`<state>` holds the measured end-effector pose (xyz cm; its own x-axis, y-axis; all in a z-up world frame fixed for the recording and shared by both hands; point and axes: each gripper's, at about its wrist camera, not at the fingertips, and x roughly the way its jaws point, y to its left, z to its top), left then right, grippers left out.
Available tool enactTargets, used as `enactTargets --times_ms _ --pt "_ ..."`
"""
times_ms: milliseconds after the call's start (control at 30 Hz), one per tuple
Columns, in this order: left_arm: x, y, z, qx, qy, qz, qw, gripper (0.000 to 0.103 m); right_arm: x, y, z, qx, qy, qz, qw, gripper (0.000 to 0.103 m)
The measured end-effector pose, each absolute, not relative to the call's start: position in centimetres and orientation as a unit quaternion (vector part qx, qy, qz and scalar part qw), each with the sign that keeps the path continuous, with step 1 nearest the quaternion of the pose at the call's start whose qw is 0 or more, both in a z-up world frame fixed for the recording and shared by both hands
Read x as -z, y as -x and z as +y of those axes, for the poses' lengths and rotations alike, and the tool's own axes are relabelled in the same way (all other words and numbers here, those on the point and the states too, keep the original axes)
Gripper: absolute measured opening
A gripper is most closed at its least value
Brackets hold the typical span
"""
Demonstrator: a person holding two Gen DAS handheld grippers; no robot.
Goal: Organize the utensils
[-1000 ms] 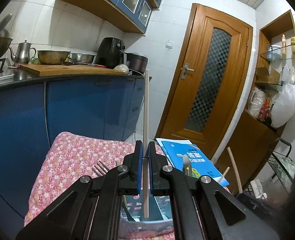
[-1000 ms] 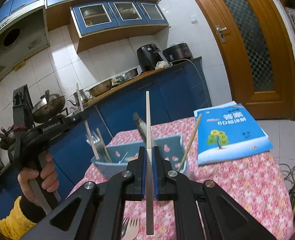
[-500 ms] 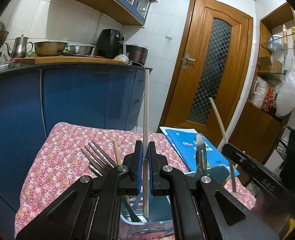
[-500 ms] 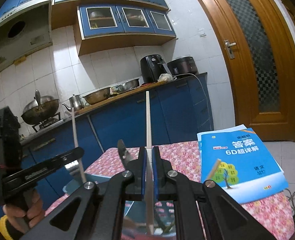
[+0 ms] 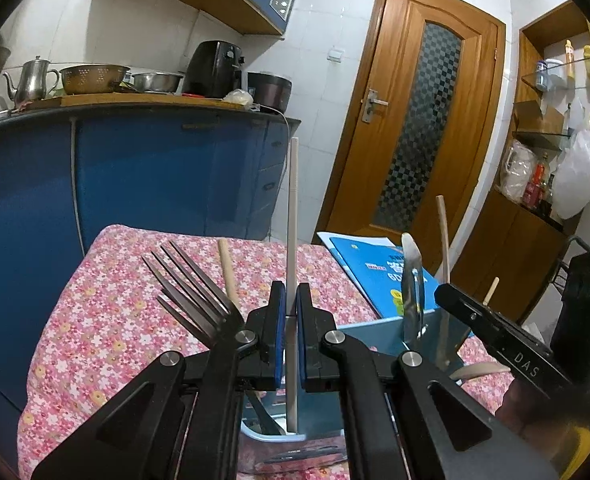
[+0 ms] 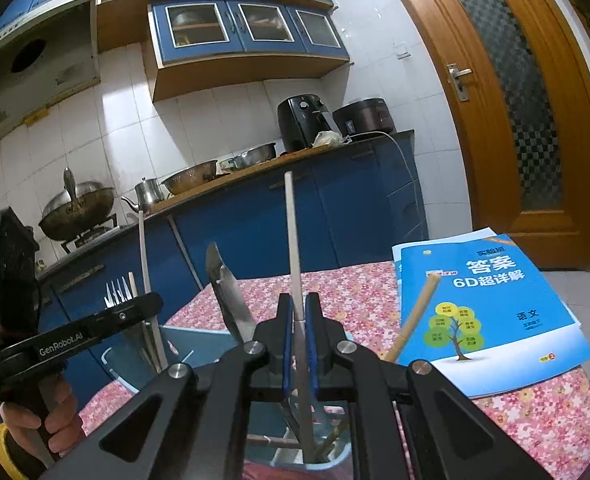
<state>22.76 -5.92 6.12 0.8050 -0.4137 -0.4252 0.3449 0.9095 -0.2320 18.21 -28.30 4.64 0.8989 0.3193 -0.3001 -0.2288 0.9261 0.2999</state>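
Note:
My left gripper (image 5: 291, 300) is shut on a pale chopstick (image 5: 293, 216) held upright, its lower end inside the light blue utensil holder (image 5: 379, 332). My right gripper (image 6: 299, 312) is shut on another pale chopstick (image 6: 293, 240), also upright, its lower end down in the same holder (image 6: 199, 344). Forks (image 5: 191, 284), a knife (image 5: 411, 280) and wooden chopsticks (image 5: 443, 236) stand in the holder. Each gripper shows in the other's view: the right one (image 5: 491, 336) at the holder's right, the left one (image 6: 95, 328) at its left.
The holder stands on a table with a pink floral cloth (image 5: 107, 304). A blue workbook (image 6: 483, 308) lies on the cloth to the right. Blue kitchen cabinets (image 5: 155, 184) with pots stand behind; a wooden door (image 5: 419, 128) is at the back right.
Both grippers have come down and closer to the holder; the two chopsticks' lower ends now sit inside it. The right gripper has come into the left view.

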Motion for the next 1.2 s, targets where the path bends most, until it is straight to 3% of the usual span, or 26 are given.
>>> enactTargets --times_ms 167,233,267,333,400,533,900,1200 --pt "-6.0 -22.6 -6.3 0.2 0.066 0.252 0.944 0.006 -4.8 -17.9 -28.2 -0.138 -0.127 0.179 0.966 0.009" --pt "-5.9 -22.5 -6.3 0.2 0.067 0.257 0.943 0.021 -4.8 -17.9 -28.3 -0.137 -0.129 0.182 0.965 0.011" --pt "-6.0 -22.4 -6.3 0.201 0.069 0.257 0.943 0.023 -4.9 -17.8 -28.4 -0.138 -0.133 0.183 0.964 0.013" --pt "-6.1 -22.1 -6.4 0.201 0.068 0.257 0.943 0.024 -5.0 -17.5 -28.5 -0.139 -0.139 0.183 0.963 0.027" --pt "-6.3 -21.8 -6.5 0.198 0.064 0.257 0.944 0.026 -5.2 -17.1 -28.6 -0.138 -0.142 0.18 0.964 0.034" --pt "-6.9 -20.9 -6.3 0.196 0.061 0.254 0.945 0.036 -6.1 -16.1 -28.4 -0.137 -0.139 0.169 0.966 0.041" --pt "-8.4 -17.5 -5.0 0.187 0.054 0.253 0.948 0.043 -8.9 -12.4 -28.2 -0.126 -0.143 0.152 0.97 0.054" --pt "-9.5 -14.4 -4.1 0.189 0.049 0.255 0.947 0.047 -9.8 -9.0 -27.5 -0.122 -0.129 0.167 0.97 0.056"
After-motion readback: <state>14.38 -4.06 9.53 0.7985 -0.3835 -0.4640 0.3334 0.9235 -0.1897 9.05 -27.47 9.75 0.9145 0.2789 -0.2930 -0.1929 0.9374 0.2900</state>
